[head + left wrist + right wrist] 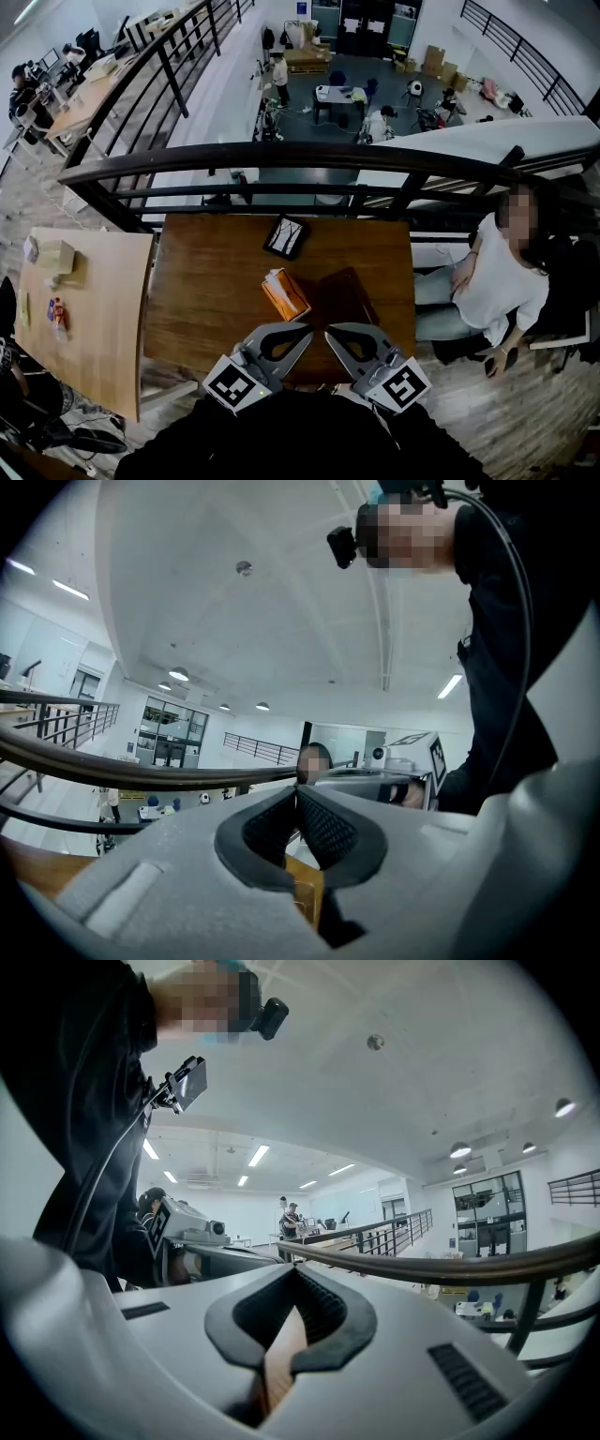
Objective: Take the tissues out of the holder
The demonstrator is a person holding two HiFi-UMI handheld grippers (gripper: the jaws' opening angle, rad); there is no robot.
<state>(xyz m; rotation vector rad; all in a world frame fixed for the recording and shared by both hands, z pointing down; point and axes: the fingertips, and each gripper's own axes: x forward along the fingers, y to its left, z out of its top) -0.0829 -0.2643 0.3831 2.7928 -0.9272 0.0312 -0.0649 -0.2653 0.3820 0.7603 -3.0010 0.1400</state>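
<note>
Dark brown wooden table (206, 281) carries the orange rectangular tissue holder (285, 293) just ahead-left of the left gripper (307, 329), its long axis running away from the jaws. The left gripper and the right gripper (329, 333) are closed and empty, and the left is nearer.

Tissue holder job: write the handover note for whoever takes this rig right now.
Left tool: shut, nothing between its jaws, at the near edge of the table.
Right tool: shut, also empty, tip to tip with the left one.
Tissue holder: orange, on the brown table just beyond both tools, not touched by either.
Done: nothing yet.
Left: open a tool, reach the holder and pull the tissues out, probably steadying the holder with the other tool.
</note>
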